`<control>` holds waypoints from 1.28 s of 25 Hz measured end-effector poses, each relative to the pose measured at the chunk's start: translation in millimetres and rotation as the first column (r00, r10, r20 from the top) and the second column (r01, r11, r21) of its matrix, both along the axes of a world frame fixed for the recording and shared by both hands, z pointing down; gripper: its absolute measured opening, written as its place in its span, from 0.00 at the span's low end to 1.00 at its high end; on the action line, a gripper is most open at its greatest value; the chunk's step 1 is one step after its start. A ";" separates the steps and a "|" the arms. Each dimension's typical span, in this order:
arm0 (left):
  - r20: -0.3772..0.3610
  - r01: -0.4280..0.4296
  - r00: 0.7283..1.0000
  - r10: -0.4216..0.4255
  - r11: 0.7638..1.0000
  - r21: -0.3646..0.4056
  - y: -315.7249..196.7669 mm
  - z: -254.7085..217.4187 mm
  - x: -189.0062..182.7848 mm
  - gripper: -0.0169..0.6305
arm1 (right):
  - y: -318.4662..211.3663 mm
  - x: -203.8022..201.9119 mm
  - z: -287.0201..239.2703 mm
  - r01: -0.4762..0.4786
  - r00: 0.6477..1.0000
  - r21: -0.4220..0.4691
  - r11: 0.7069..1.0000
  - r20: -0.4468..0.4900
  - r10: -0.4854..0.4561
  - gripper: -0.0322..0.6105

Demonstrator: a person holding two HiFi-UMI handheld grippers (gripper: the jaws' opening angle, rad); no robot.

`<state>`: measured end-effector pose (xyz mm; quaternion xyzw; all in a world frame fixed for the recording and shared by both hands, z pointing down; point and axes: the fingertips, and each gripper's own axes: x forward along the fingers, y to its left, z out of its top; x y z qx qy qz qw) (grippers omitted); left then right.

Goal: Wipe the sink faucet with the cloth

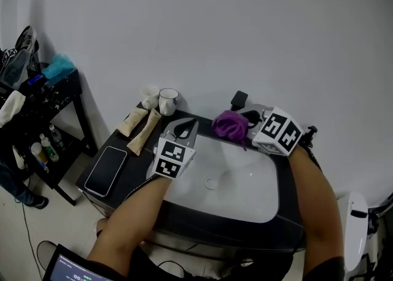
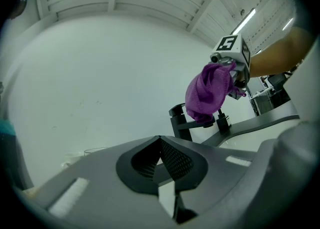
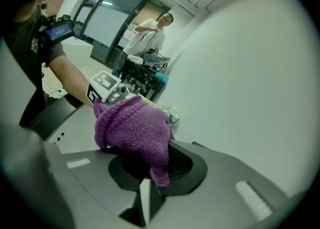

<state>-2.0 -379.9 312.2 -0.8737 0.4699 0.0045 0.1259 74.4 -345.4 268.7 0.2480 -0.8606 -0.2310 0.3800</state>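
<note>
The glass cup (image 1: 167, 100) stands at the sink's 10 o'clock, near my left gripper (image 1: 183, 131), whose jaws are pressed together on nothing; I judge a careless swing there could topple it. At the white sink's (image 1: 245, 191) 12 o'clock, the purple knit cloth (image 1: 231, 125) hangs bunched at the black faucet (image 1: 239, 100), seemingly touching it. My right gripper (image 3: 156, 169) pinches only an edge, so a hard rub might pull the cloth free.

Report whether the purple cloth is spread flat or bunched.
Bunched: the cloth is a crumpled wad pinched in the right gripper.
</note>
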 end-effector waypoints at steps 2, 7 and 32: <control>0.002 0.002 1.000 -0.002 1.000 0.001 1.0 0.7 0.2 0.05 | -3.3 1.6 8.3 -0.011 1.000 0.000 1.000 0.017 0.011 0.13; 0.003 -0.001 1.000 0.001 1.000 0.001 -2.2 1.2 0.6 0.05 | -32.3 14.3 12.6 -0.090 0.995 0.050 0.995 0.051 0.087 0.13; 0.019 -0.023 1.000 0.023 1.000 -0.001 -2.9 3.5 8.1 0.05 | -43.1 31.4 20.0 -0.102 0.993 0.049 0.994 0.066 0.099 0.13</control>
